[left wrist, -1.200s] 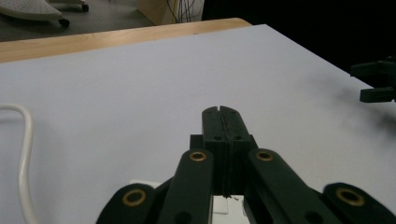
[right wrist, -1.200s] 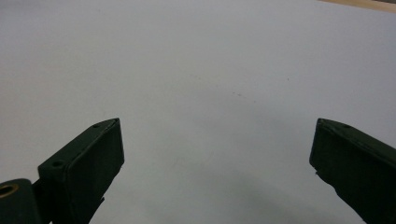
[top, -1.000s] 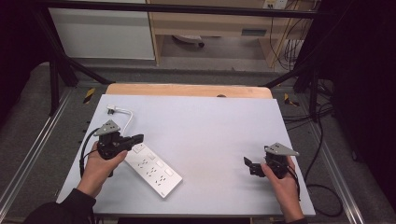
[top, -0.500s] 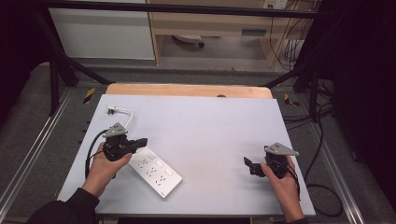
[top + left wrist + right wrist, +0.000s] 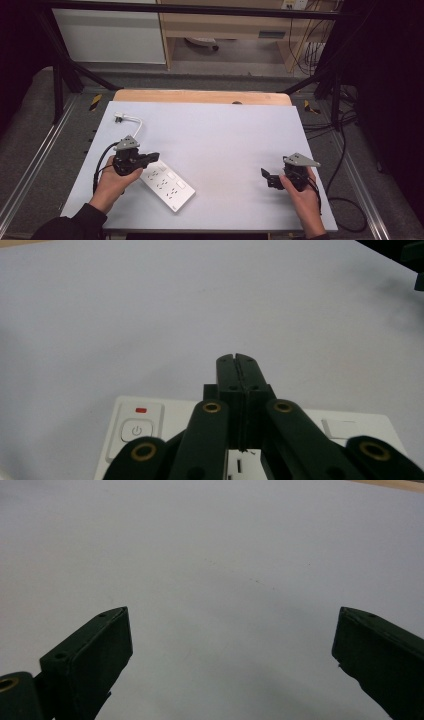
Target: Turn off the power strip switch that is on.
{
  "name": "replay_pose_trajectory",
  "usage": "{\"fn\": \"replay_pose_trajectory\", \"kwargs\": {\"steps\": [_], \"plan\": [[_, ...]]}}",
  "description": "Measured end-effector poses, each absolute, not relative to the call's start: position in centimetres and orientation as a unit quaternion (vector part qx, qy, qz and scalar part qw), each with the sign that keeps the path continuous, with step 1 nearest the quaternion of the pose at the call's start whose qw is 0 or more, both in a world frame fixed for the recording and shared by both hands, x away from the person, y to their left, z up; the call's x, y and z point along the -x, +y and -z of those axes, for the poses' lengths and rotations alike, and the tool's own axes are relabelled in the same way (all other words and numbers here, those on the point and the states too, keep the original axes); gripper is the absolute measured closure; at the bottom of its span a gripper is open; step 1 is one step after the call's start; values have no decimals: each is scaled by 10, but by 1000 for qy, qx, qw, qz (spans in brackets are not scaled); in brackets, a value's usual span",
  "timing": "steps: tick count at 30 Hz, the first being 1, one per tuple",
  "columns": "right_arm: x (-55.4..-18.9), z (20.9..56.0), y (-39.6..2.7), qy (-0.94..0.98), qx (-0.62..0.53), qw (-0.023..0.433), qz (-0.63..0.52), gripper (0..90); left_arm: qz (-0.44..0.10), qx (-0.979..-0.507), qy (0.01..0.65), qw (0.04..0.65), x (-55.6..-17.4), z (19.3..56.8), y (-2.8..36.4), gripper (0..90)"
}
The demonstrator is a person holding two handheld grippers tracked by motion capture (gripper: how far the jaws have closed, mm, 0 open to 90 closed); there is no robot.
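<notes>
Near the left front of the pale surface (image 5: 220, 135) lies a white power strip (image 5: 166, 186), set at a slant with its far end toward the left hand-held gripper (image 5: 154, 156). That left hand-held gripper hangs over the strip's near-left end, its jaws pressed together with nothing between them — the left gripper view shows them meeting in a thin seam above the strip's body. Just left of the jaws in that view sits the strip's power button (image 5: 136, 430) with a small red mark above it. A white cord (image 5: 136, 122) runs from the strip's region toward the far left, ending in a plug (image 5: 119, 118) that lies flat on the surface. Well apart, at the right front, the right hand-held gripper (image 5: 266, 178) points toward the left, its jaws spread wide over bare surface — nothing lies between them in the right gripper view.
</notes>
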State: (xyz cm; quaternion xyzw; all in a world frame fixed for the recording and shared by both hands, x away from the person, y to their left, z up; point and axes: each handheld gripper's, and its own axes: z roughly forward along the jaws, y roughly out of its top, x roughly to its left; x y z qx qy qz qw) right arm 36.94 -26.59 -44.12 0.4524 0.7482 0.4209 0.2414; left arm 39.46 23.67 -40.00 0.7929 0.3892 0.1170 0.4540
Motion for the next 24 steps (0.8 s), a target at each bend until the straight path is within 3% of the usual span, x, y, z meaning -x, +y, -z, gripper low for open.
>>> {"fn": "replay_pose_trajectory", "kwargs": {"steps": [24], "plan": [[-369, 441, -266, 750, -449, 239, -422, 26, -106, -809, 384, 433, -393, 412, 234, 900]]}}
